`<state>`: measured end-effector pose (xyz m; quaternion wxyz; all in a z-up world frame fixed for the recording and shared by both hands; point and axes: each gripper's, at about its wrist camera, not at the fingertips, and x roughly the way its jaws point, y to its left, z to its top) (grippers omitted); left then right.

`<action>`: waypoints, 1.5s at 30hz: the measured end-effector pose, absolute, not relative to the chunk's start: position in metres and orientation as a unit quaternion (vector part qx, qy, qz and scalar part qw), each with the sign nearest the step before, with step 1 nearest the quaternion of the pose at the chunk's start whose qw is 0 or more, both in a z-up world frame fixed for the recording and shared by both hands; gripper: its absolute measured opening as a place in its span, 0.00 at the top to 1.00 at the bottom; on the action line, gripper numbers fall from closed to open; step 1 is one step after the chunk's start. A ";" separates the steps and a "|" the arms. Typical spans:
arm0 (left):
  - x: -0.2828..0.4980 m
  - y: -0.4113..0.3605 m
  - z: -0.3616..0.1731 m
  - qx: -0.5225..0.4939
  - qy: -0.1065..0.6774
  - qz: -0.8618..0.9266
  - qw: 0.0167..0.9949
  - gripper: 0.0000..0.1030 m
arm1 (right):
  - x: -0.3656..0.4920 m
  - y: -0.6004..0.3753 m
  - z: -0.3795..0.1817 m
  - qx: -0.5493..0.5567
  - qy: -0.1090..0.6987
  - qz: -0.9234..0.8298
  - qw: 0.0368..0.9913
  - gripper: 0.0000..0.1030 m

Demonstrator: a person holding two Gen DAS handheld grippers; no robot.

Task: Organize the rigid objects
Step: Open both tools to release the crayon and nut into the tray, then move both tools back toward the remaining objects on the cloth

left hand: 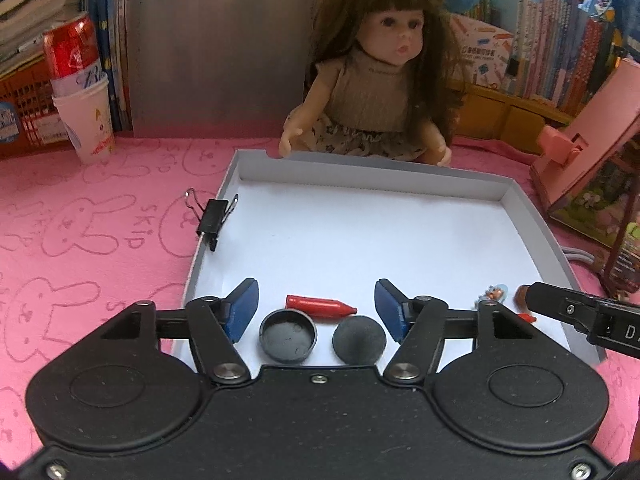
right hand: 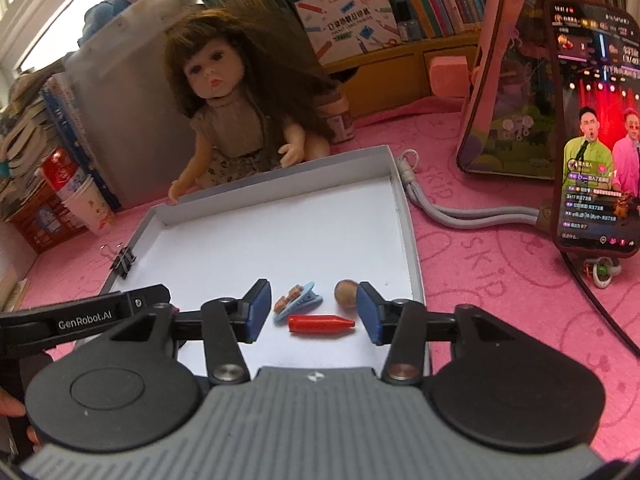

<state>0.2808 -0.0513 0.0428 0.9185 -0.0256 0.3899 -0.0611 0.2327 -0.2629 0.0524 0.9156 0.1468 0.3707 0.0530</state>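
Observation:
A shallow white tray [left hand: 440,170] lies on a pink cloth. My left gripper [left hand: 316,294] is open over the tray's near edge. Between its blue pads lie a red crayon-shaped piece [left hand: 320,306], a black round cap [left hand: 287,335] and a dark grey disc [left hand: 359,339], none of them touched. My right gripper [right hand: 313,292] is also open, farther right in the same tray [right hand: 408,220]. A blue hair clip [right hand: 298,302] and a second red piece [right hand: 320,324] lie loose between its pads. A brown nut [right hand: 346,293] sits just beside its right fingertip.
A black binder clip [left hand: 214,216] grips the tray's left rim. A doll [left hand: 380,80] sits behind the tray. A red can in a paper cup [left hand: 80,92] stands at the back left. A phone [right hand: 592,140] on a stand and grey cables [right hand: 460,216] are to the right.

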 end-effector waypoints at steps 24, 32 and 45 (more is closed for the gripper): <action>0.125 -0.024 0.061 0.002 0.304 -0.128 0.944 0.26 | 0.106 -0.255 0.062 0.057 0.267 0.135 0.953 0.07; 0.090 -0.016 0.053 -0.003 0.309 -0.130 0.942 0.26 | 0.069 -0.246 0.047 0.057 0.267 0.133 0.953 0.04; 0.032 0.001 0.036 -0.020 0.281 -0.091 0.955 0.25 | 0.030 -0.229 0.040 0.045 0.268 0.147 0.951 0.01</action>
